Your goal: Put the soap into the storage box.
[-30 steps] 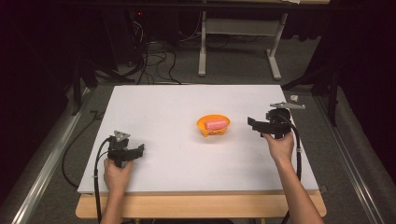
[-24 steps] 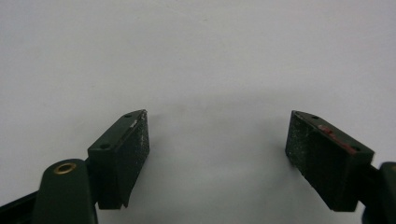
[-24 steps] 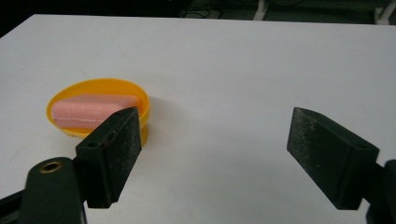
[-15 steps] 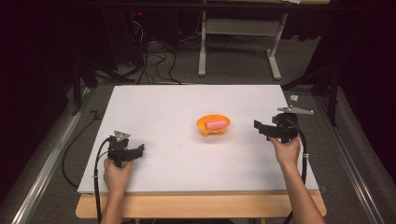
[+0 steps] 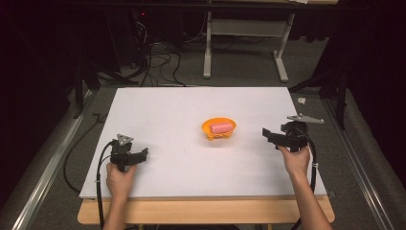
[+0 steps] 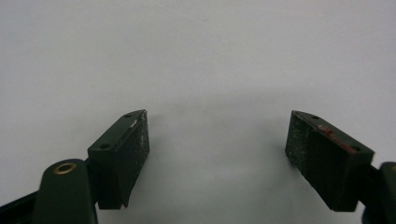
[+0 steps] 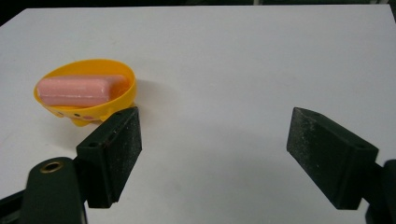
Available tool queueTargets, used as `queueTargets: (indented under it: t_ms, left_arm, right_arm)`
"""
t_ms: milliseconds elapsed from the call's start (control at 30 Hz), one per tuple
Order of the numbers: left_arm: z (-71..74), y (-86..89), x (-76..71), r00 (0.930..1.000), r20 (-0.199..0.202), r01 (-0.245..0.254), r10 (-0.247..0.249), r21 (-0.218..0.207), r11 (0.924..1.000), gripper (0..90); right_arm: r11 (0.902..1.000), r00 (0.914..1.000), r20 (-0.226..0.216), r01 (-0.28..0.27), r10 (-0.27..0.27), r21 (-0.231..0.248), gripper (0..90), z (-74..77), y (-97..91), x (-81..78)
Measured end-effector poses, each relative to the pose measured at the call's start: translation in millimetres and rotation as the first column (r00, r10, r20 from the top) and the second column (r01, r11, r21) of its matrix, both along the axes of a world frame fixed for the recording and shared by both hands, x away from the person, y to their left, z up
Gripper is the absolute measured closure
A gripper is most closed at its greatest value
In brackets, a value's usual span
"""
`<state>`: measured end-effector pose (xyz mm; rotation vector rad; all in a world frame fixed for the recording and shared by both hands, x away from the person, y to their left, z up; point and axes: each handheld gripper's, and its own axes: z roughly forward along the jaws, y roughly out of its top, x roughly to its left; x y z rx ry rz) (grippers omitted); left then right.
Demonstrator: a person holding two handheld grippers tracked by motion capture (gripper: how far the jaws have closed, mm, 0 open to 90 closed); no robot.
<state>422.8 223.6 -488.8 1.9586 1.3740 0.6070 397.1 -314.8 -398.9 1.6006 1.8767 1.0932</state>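
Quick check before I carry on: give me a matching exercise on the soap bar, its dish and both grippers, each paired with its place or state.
Things:
1. pink soap bar
2. orange dish
3. left gripper
4. right gripper

Places or states:
A. jaws open, right of the dish, pointing toward it
B. lying inside the dish
C. jaws open over bare board, near the front left
D. standing mid-table on the white board

Pairs: 1-B, 2-D, 3-C, 4-A

- The white table is evenly lit from above; the room around it lies in deep darkness.
- Shadows beneath the bowl are soft.
- Both gripper views look slightly soft, and grey near the edges.
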Motion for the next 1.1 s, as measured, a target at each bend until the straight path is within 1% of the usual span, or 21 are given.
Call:
queueTargets:
  t_ms: [300, 333, 467, 733, 833, 933, 1100]
  left_arm:
    - [0.1, 0.0, 0.0, 1.0, -0.002, 0.0, 0.0, 0.0, 1.0, 22.0]
    - [0.0, 0.0, 0.0, 1.0, 0.0, 0.0, 0.0, 0.0, 1.0, 22.0]
    - [0.0, 0.0, 0.0, 1.0, 0.0, 0.0, 0.0, -0.001, 1.0, 22.0]
    - [0.0, 0.0, 0.0, 1.0, 0.0, 0.0, 0.0, -0.001, 1.0, 22.0]
    - [0.0, 0.0, 0.0, 1.0, 0.0, 0.0, 0.0, 0.0, 1.0, 22.0]
    - [0.0, 0.0, 0.0, 1.0, 0.0, 0.0, 0.0, 0.0, 1.0, 21.9]
    - [0.0, 0.0, 0.0, 1.0, 0.0, 0.0, 0.0, 0.0, 1.0, 22.0]
  right_arm:
    - [1.0, 0.9999, -0.01, 0.003, -0.003, 0.003, 18.6, -7.3, -3.7, -4.9]
    - [0.9999, 0.9998, -0.016, 0.008, -0.008, 0.008, 18.6, -9.3, -4.2, -6.2]
    - [0.9999, 0.9998, -0.016, 0.006, -0.006, 0.01, 18.6, -12.6, -5.0, -7.8]
    - [0.9996, 0.9995, -0.028, 0.012, -0.011, 0.028, 18.7, -20.9, -6.0, -12.8]
    - [0.9997, 0.9997, -0.026, 0.007, -0.006, 0.025, 18.7, -23.7, -6.6, -13.9]
    - [0.9995, 0.9994, -0.034, 0.01, -0.009, 0.031, 18.7, -26.4, -6.5, -15.6]
    - [0.9994, 0.9993, -0.036, 0.008, -0.007, 0.033, 18.8, -29.9, -6.9, -16.8]
